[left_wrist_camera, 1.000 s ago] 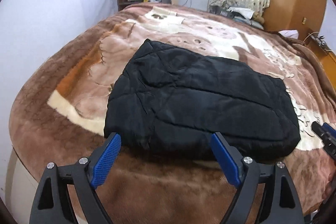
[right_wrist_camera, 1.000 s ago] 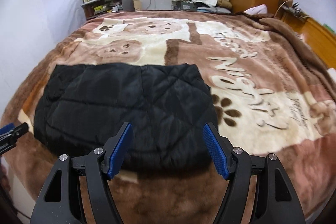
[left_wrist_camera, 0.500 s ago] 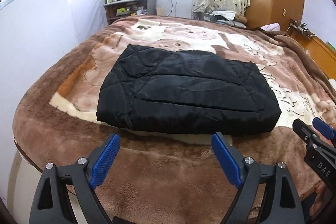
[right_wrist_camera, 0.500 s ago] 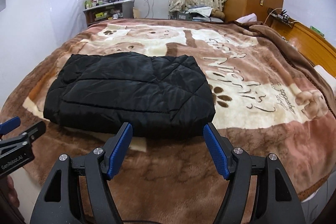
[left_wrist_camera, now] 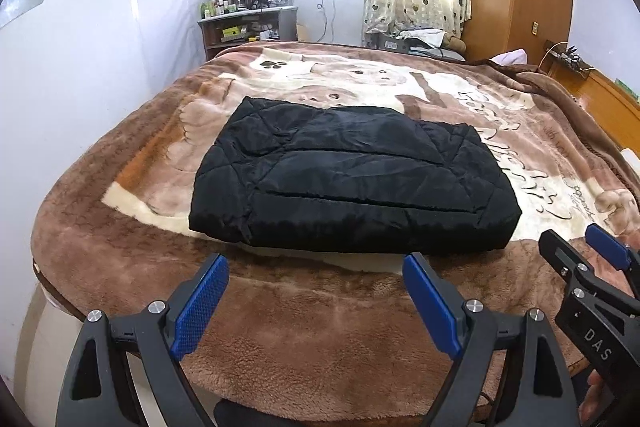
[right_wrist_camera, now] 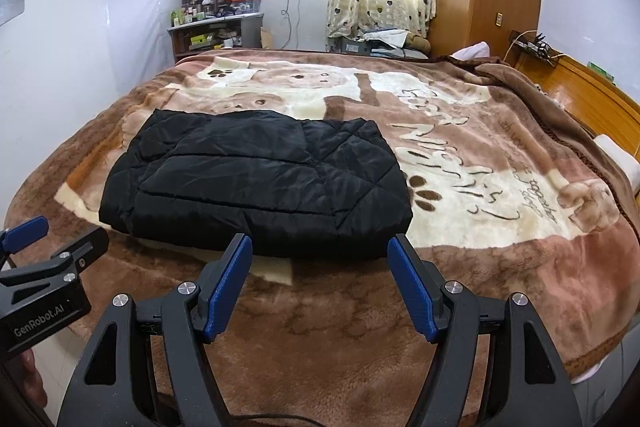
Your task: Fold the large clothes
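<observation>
We have the black quilted jacket (left_wrist_camera: 352,183) folded into a thick rectangle, lying on the brown plush blanket (left_wrist_camera: 320,327) that covers the bed, toward its near-left part, with the near folded edge running across in front of us. Our left gripper (left_wrist_camera: 316,293) hangs clear of that edge, its fingers (left_wrist_camera: 200,303) spread wide with only blanket showing between them. Our right gripper (right_wrist_camera: 320,277) sits just short of the jacket's near right corner, its fingers (right_wrist_camera: 412,291) also apart and holding nothing (the gap looks a little narrower than the left one).

As we judge it, the folding itself looks done or close to it: the bundle is compact, its sides roughly square, no sleeve trailing out. The step in hand seems to be checking the result from a little way off. If another fold is wanted, we would need to reach for both near corners together and carry them over evenly, since the padded layers look springy and liable to slide open.
</observation>
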Tool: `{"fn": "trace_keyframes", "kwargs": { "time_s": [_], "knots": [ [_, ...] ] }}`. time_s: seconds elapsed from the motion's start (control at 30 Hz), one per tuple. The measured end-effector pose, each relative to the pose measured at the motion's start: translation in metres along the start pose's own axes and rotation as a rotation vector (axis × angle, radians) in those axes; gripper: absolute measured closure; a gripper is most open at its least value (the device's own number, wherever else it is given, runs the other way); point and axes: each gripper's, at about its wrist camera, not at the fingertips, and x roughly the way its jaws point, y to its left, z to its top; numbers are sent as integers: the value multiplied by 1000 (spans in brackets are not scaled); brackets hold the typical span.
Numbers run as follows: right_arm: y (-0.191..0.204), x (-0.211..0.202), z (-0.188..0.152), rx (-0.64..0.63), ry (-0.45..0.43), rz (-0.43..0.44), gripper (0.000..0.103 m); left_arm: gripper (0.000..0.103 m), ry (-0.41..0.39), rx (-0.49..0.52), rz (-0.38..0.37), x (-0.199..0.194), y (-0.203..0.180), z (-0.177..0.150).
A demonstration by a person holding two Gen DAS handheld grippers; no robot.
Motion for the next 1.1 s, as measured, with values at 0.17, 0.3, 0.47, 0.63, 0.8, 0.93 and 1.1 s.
{"fn": "trace_keyframes", "kwargs": {
  "time_s": [0.17,0.3,0.47,0.63,0.8,0.93,1.1],
  "knots": [
    [-3,-3,-1,12,-1,-4,33,14,-9,8,6,-4,-2,0],
    [-5,-5,-1,19,-4,-3,33,14,-19,16,7,-7,-6,-1],
    [-6,-5,-2,20,2,-1,33,14,-25,7,0,-10,-6,-4],
    [-6,-6,-2,21,4,0,33,14,-41,33,53,-9,-10,-5],
    [-5,-7,-3,19,6,2,33,14,-35,17,33,-10,-9,-6],
    [-4,-7,-3,23,5,2,33,14,-38,14,45,-9,-8,-6],
    [-4,-7,-3,18,8,4,33,14,-34,6,36,-10,-8,-7]
  ]
}}
